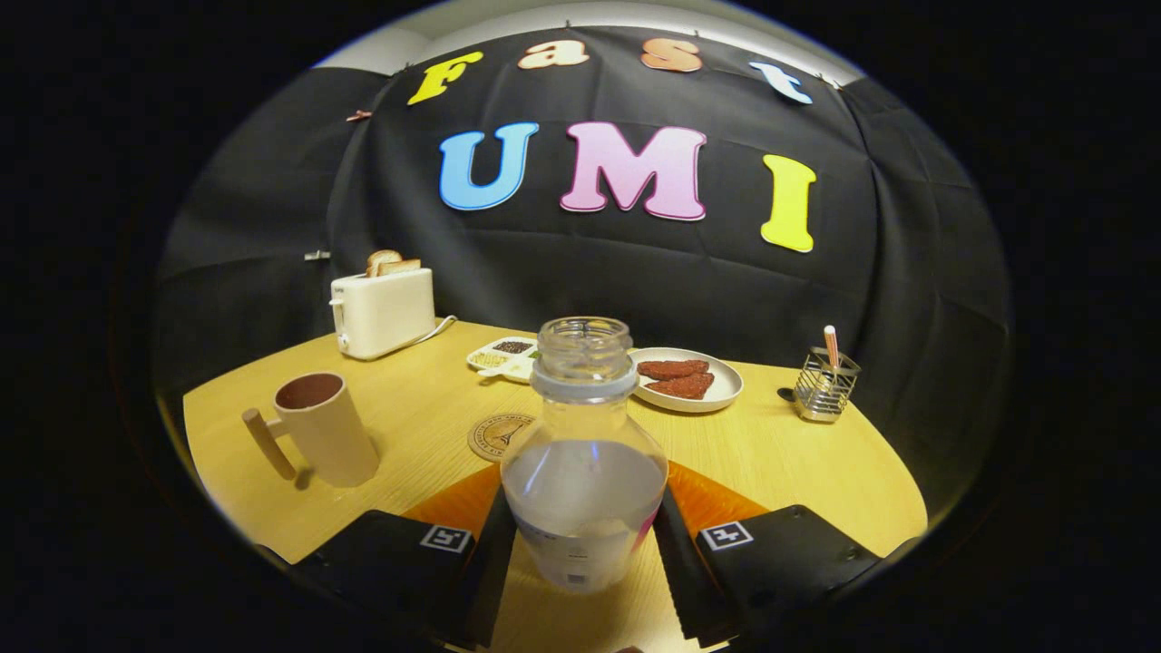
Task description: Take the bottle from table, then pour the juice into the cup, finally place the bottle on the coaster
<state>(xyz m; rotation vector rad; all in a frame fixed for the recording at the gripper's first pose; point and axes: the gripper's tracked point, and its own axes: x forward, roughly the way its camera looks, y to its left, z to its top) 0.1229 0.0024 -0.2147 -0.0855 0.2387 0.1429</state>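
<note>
Tongs (585,553) clamped on uncapped bottle (585,472) from both sides, cup (322,431) beyond

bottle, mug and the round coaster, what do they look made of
Bottle, held between the claw fingers: clear glossy plastic by its see-through wall and highlights. Mug: matte beige, probably ceramic, with a wood-looking handle. Coaster: likely wood or cork, tan with printed design.
</note>
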